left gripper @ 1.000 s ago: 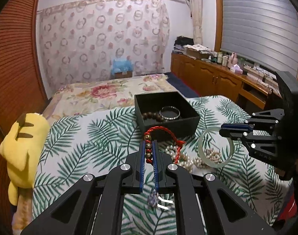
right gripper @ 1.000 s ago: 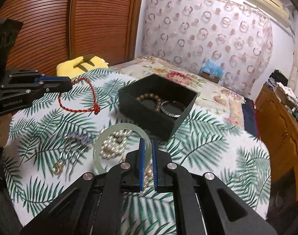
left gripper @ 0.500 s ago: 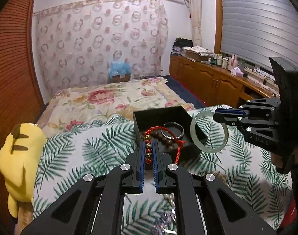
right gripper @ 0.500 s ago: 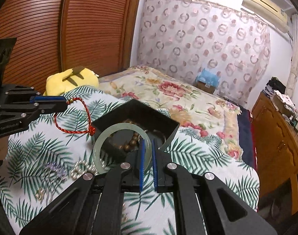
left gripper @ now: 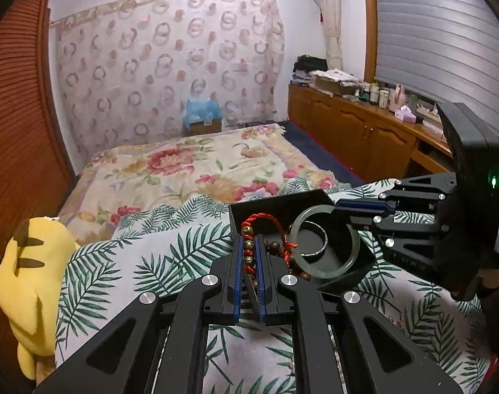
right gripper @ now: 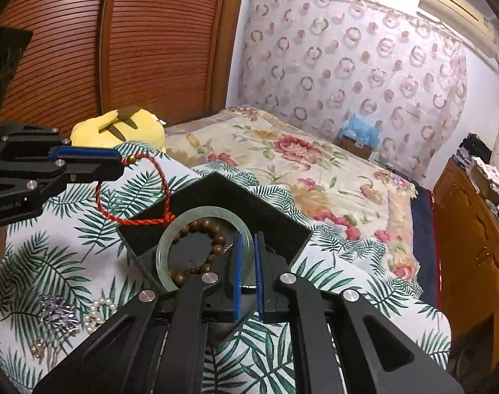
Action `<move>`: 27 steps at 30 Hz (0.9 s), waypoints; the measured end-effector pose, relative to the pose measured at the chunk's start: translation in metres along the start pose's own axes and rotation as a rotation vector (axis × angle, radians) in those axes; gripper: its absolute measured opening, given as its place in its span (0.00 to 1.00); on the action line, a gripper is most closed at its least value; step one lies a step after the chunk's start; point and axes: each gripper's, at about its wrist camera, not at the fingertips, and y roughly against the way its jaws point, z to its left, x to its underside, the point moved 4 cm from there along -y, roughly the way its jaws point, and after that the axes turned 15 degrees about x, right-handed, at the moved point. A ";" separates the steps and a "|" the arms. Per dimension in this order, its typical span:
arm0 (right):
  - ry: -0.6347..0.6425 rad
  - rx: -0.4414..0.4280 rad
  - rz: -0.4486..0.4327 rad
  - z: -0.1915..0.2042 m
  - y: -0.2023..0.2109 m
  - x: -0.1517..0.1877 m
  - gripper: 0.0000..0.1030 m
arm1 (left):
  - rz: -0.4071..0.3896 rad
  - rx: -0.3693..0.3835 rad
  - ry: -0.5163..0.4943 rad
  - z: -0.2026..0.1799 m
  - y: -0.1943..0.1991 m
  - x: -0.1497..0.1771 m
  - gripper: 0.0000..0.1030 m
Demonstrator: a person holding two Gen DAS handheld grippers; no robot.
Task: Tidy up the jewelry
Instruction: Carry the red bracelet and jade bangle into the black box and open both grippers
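Note:
A black open box (left gripper: 282, 202) (right gripper: 275, 210) sits on the leaf-print cloth with a brown bead bracelet (right gripper: 213, 234) and a silver bangle (left gripper: 321, 246) inside. My left gripper (left gripper: 248, 241) (right gripper: 118, 165) is shut on a red cord bracelet (left gripper: 260, 218) (right gripper: 131, 216) with gold beads; its loop hangs over the box's near left edge. My right gripper (right gripper: 246, 239) (left gripper: 339, 208) is shut on a pale green jade bangle (right gripper: 170, 239) (left gripper: 351, 259), held above the box's inside.
A pearl strand (right gripper: 98, 312), a purple hair comb (right gripper: 60, 310) and a small gold piece (right gripper: 36, 349) lie on the cloth left of the box. A yellow plush toy (left gripper: 26, 269) sits at the cloth's left edge. A floral bed (left gripper: 183, 170) lies beyond; wooden cabinets (left gripper: 357, 138) stand right.
Both grippers have carried their pieces forward from above the loose jewelry to the box. The jade bangle and red cord bracelet now hang over it, and the pearls have dropped out of the left view.

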 end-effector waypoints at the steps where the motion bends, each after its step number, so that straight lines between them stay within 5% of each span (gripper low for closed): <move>1: -0.002 -0.005 0.005 0.001 -0.003 0.001 0.08 | 0.002 -0.001 0.000 0.001 -0.002 0.000 0.06; 23: -0.084 -0.044 0.024 -0.014 -0.005 0.007 0.09 | 0.086 -0.003 -0.018 0.010 -0.058 -0.012 0.06; 27: -0.083 -0.037 0.018 -0.017 -0.003 0.006 0.09 | 0.065 0.002 -0.018 0.006 -0.049 -0.012 0.24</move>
